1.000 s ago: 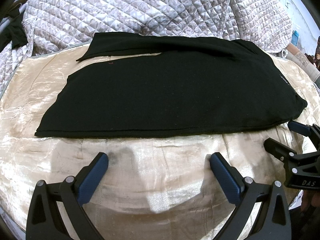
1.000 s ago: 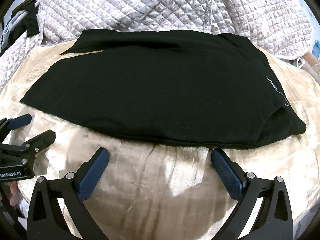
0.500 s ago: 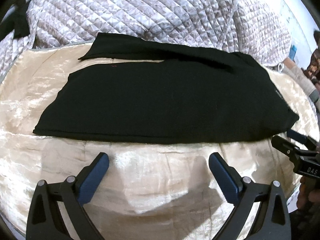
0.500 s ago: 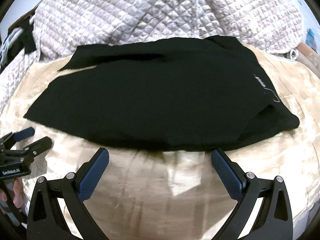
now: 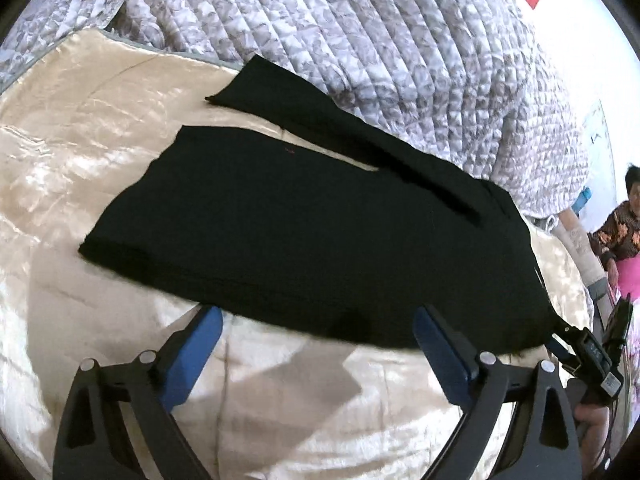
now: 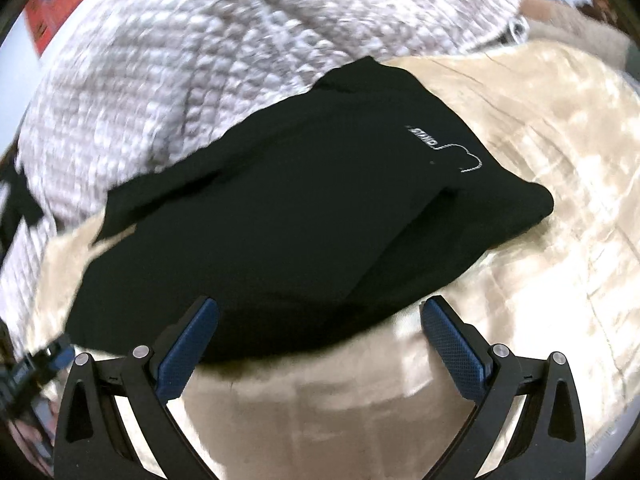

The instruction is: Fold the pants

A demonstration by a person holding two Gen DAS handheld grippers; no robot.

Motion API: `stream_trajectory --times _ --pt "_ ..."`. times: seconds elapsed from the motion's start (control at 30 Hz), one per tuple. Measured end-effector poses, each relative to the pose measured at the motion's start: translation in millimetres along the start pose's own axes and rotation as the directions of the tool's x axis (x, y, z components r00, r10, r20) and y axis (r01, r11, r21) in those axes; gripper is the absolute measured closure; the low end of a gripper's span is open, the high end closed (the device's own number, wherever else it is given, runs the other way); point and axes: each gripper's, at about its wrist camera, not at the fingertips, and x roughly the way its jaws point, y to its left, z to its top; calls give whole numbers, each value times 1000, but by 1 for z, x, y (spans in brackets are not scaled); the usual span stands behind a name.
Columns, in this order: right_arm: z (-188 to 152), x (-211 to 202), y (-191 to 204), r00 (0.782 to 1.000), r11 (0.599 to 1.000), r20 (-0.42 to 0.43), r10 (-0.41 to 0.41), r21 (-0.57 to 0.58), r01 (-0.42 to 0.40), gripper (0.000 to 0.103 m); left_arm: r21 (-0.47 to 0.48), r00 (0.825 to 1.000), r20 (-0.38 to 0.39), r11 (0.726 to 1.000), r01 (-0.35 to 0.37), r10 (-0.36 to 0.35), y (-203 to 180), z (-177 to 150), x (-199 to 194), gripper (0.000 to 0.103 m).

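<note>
ahead of both wide tongs [image 5: 316, 332]: black pants [image 5: 320, 236] flat.

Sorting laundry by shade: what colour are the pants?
Black pants, clearest in the left wrist view.

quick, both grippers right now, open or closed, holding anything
left gripper: open, jaws just closing slightly, nothing gripped, at the near edge of the black pants.
right gripper: open, holding nothing.

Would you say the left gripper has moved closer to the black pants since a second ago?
Yes. The left gripper has advanced toward the black pants; its fingertips now reach the near hem.
</note>
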Motion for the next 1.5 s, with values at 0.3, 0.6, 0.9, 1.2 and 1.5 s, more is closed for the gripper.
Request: stream_trajectory --times 0.3,0.6,0.9,1.2,1.5 --pt "24 12 -32 996 984 53 68 161 -75 20 -84 1000 30 996 -4 6 21 21 12 27" --pt "30 19 -69 995 946 73 63 314 -83 73 -119 995 48 990 -79 85 34 32 22 71" --pt "30 12 -82 988 915 94 122 374 -149 97 -118 991 50 986 -118 124 37 32 19 97" --pt "32 -1 -78 987 913 68 143 376 -158 98 -91 990 71 989 -113 120 28 37 -9 99" --pt "1 -50 -96 994 918 2 113 383 -105 101 -111 995 53 991 -80 86 37 2 -54 99"
